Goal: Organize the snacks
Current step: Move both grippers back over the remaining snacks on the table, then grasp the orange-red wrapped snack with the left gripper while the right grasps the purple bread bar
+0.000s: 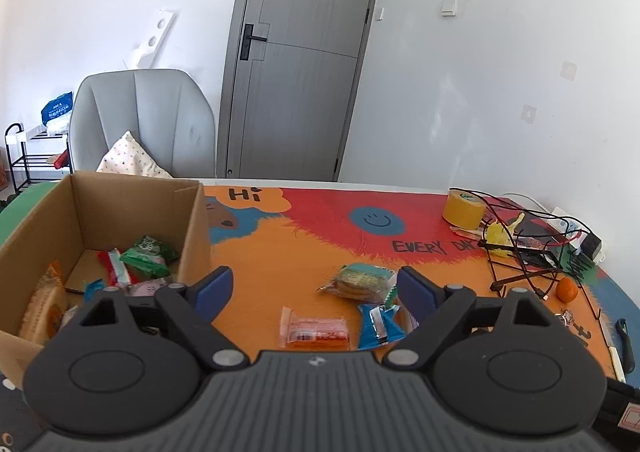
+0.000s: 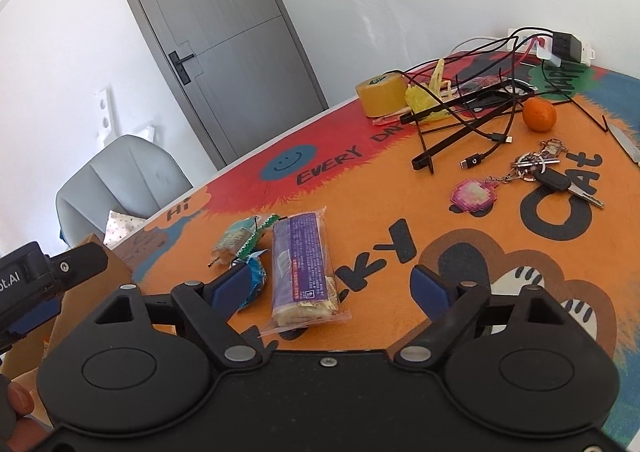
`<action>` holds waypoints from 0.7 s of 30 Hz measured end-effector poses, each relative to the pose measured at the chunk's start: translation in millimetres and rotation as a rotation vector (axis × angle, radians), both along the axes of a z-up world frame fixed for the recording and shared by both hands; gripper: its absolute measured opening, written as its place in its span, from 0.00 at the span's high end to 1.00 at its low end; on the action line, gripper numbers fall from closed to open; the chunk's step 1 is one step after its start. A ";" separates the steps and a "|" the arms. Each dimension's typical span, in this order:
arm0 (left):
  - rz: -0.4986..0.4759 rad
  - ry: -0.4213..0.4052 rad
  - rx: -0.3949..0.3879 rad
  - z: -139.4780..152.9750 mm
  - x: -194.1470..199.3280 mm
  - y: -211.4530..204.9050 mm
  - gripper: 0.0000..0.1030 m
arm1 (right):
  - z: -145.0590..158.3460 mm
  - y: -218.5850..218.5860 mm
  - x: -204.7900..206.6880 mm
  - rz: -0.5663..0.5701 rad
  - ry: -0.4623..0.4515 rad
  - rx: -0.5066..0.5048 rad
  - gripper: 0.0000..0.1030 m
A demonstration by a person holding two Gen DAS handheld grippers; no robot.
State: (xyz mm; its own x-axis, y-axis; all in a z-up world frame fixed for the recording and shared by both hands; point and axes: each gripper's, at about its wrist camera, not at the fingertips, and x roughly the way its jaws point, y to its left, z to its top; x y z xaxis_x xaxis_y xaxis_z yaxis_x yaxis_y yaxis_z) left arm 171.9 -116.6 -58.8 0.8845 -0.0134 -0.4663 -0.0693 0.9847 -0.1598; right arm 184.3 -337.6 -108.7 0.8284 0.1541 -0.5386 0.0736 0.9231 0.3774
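Snacks (image 1: 316, 330) beside box wall (image 1: 196, 228)

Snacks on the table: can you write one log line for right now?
left gripper: open | right gripper: open | purple snack pack: on mat, unheld | box: partly filled

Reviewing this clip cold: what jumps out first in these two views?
The loud orange and red cartoon table mat dominates both views. At its left edge stands an open cardboard box already holding several snacks, while loose packets lie ahead of the open grippers, chiefly a long purple-labelled biscuit pack between the right gripper fingers. Far right, a tangle of black cables and an orange fruit clutter the mat.
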 end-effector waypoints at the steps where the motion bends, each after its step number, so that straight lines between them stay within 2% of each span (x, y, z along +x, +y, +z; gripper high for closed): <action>1: -0.001 0.012 -0.008 -2.3 3.4 -1.1 0.22 | -0.8 0.5 1.7 0.001 0.000 -0.001 0.18; 2: -0.001 0.024 -0.018 -4.7 6.3 -1.8 0.29 | -1.8 0.9 4.1 0.004 0.003 -0.002 0.19; 4: -0.004 0.048 -0.033 -9.9 12.0 -3.6 0.37 | -4.2 1.8 7.7 0.007 0.008 -0.001 0.20; 12: 0.030 0.086 -0.017 -26.0 29.6 -13.4 0.37 | -19.1 11.6 26.6 0.039 0.037 -0.009 0.23; 17: 0.057 0.112 -0.006 -37.2 39.4 -15.7 0.37 | -28.8 13.0 36.6 0.056 0.066 -0.015 0.30; 21: 0.067 0.143 0.003 -47.5 47.7 -18.6 0.37 | -30.6 11.2 38.7 0.068 0.054 -0.015 0.35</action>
State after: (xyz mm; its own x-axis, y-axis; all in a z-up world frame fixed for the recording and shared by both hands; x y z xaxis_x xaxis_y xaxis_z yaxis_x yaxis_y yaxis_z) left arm 219.7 -135.2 -106.3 0.8079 0.0454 -0.5876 -0.1571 0.9775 -0.1405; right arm 223.0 -326.4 -139.3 0.7859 0.2001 -0.5851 0.0307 0.9324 0.3602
